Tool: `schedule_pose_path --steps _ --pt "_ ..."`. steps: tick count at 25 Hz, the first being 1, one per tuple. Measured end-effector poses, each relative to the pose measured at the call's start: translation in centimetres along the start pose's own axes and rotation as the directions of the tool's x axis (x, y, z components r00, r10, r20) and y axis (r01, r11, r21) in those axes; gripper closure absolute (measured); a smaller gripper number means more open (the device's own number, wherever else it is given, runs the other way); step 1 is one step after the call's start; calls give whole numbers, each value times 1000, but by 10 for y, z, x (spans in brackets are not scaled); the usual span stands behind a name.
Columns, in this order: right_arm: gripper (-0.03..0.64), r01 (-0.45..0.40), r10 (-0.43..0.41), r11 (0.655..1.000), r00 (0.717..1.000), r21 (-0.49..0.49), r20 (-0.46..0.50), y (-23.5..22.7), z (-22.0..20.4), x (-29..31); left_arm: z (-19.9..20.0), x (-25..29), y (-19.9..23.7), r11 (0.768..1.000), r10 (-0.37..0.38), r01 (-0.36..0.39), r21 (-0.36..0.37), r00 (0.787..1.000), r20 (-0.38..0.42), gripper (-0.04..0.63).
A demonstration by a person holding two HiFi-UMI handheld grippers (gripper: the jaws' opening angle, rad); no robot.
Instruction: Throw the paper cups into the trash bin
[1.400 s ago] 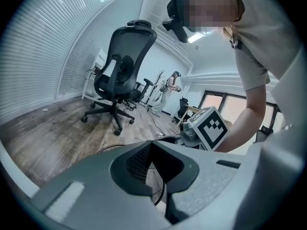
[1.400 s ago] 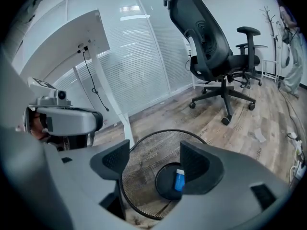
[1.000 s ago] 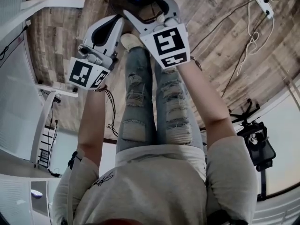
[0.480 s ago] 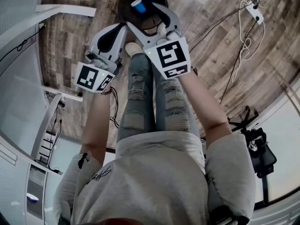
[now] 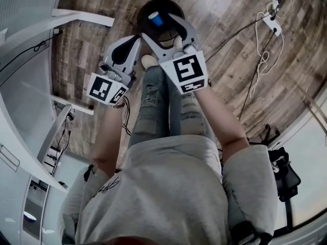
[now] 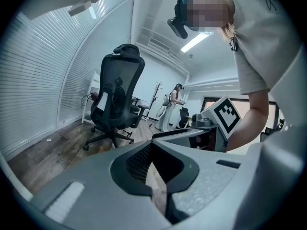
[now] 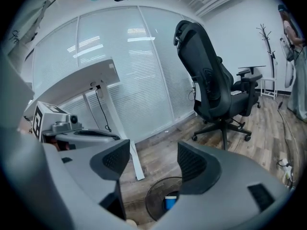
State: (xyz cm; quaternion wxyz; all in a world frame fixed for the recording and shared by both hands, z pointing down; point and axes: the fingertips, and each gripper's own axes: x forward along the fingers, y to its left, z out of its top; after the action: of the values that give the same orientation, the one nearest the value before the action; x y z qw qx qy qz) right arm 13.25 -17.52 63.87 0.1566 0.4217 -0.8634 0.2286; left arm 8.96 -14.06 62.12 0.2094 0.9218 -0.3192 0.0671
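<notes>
A small blue paper cup point(image 5: 156, 19) with a white rim stands upright inside the round dark trash bin point(image 5: 142, 10). The right gripper point(image 5: 159, 27) hangs just above the bin with its jaws spread wide and nothing between them. The left gripper point(image 5: 135, 39) is beside it, jaws pressed together and empty. Bare wood floor point(image 5: 219, 14) surrounds the bin. A white desk frame point(image 5: 82, 17) stands to the left, and cables point(image 5: 263, 60) lie well to the right.

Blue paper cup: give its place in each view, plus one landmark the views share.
Head view: blue paper cup at top centre, inside the round black trash bin.
Right gripper view: bottom centre, in the same bin, seen below the right hand-held gripper's open jaws.
Left gripper view: not in it.
Shared landmark: the wood floor shows in all three; the bin only in the first two.
</notes>
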Motion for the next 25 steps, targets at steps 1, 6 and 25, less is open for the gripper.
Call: schedule_pose_path --steps 1,6,25 --pt "305 -1 1 1000 1000 -3 7 1 6 -3 5 0 -2 1000 -2 2 4 1000 3 595" --pt "305 -3 4 1000 999 -20 48 6 37 -22 34 -3 -14 999 -8 8 42 1000 22 595" --pt "305 4 13 995 985 -95 174 45 142 -100 144 -46 -75 994 -50 36 104 990 134 595"
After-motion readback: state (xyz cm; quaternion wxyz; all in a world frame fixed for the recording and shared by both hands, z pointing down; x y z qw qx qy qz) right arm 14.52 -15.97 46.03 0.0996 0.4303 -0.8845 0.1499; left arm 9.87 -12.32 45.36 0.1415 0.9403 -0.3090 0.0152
